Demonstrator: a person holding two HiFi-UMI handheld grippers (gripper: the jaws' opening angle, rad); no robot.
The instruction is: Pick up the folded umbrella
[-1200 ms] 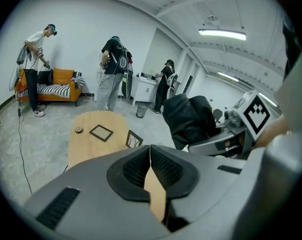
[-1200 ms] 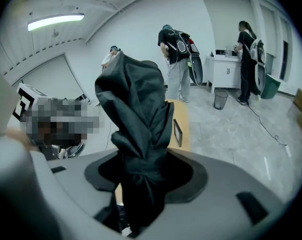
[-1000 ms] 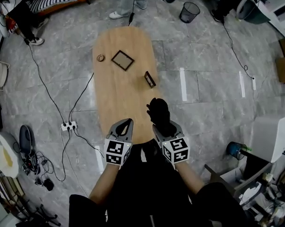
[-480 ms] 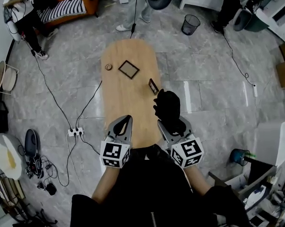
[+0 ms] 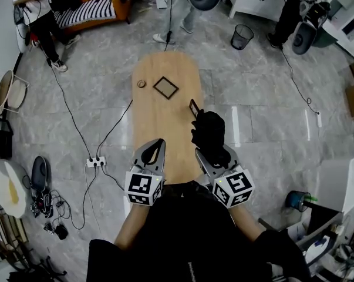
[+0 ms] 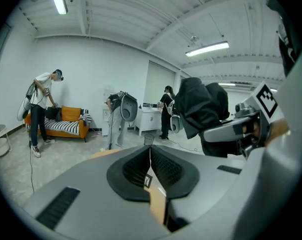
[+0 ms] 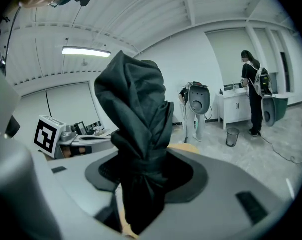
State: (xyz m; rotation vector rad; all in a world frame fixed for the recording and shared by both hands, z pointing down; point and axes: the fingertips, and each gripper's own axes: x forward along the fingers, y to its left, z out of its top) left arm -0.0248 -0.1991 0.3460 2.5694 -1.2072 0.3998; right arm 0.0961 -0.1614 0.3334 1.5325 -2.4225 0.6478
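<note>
Right gripper view: folded umbrella (image 7: 135,129) upright between jaws of right tool (image 7: 140,169)

The left gripper (image 6: 150,151) has its jaws pressed together, and a strip of wooden table (image 6: 158,206) shows under the pads. At the right, the right gripper (image 6: 217,133) holds a black umbrella (image 6: 201,104) that stands up out of its jaws. Farther off are an orange sofa (image 6: 65,125), a person (image 6: 40,104) standing beside it, and a bin (image 6: 148,140) on the floor.
</note>
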